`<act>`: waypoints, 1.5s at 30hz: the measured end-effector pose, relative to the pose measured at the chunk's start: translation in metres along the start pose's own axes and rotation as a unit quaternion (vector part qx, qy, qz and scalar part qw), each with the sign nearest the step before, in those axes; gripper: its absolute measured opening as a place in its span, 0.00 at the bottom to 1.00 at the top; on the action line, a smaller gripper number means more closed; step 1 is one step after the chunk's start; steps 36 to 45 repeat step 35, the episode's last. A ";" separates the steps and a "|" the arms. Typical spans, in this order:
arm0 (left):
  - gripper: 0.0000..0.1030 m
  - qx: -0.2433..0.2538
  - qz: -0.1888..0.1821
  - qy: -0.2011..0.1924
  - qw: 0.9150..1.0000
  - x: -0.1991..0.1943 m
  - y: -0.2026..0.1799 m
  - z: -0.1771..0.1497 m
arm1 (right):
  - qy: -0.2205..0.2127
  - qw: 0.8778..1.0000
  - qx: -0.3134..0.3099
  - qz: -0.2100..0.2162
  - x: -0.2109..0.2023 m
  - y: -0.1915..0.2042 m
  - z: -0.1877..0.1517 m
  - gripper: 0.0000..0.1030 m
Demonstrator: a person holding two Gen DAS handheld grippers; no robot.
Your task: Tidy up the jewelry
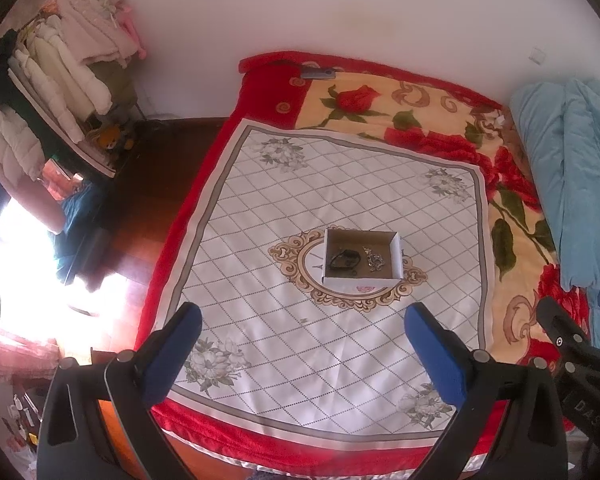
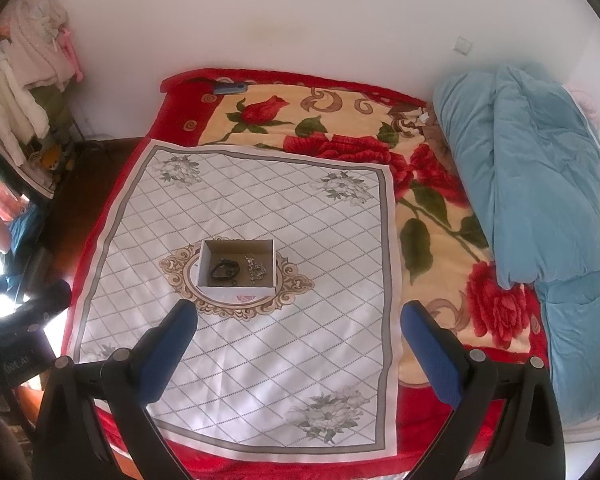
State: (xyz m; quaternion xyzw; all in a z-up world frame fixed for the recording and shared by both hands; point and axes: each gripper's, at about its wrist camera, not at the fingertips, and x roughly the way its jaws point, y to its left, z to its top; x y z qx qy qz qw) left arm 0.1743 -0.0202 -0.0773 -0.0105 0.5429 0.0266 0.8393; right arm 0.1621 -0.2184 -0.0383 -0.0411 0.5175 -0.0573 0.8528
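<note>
A small open cardboard box (image 1: 398,254) (image 2: 204,254) sits in the middle of a white diamond-patterned cloth (image 1: 300,344) (image 2: 260,352) spread on the bed. Inside lie a dark bracelet (image 1: 343,261) (image 2: 224,269) on the left and a silvery chain (image 1: 375,261) (image 2: 257,269) on the right. My left gripper (image 1: 302,320) hovers well short of the box, open and holding nothing. My right gripper (image 2: 299,318) is likewise open and holding nothing, with the box ahead and to its left. Each gripper shows at the edge of the other's view.
The bed carries a red rose-print blanket (image 1: 440,120) (image 2: 340,120). A rolled blue quilt (image 1: 572,184) (image 2: 540,200) lies along its right side. A phone-like object (image 1: 318,73) (image 2: 229,88) rests at the far edge. Hanging clothes (image 1: 60,64) and dark floor (image 1: 148,184) are to the left.
</note>
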 end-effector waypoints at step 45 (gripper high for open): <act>1.00 0.010 -0.001 -0.006 1.000 -0.003 -0.011 0.004 | -0.002 1.000 -0.002 0.001 -0.003 0.004 0.013 1.00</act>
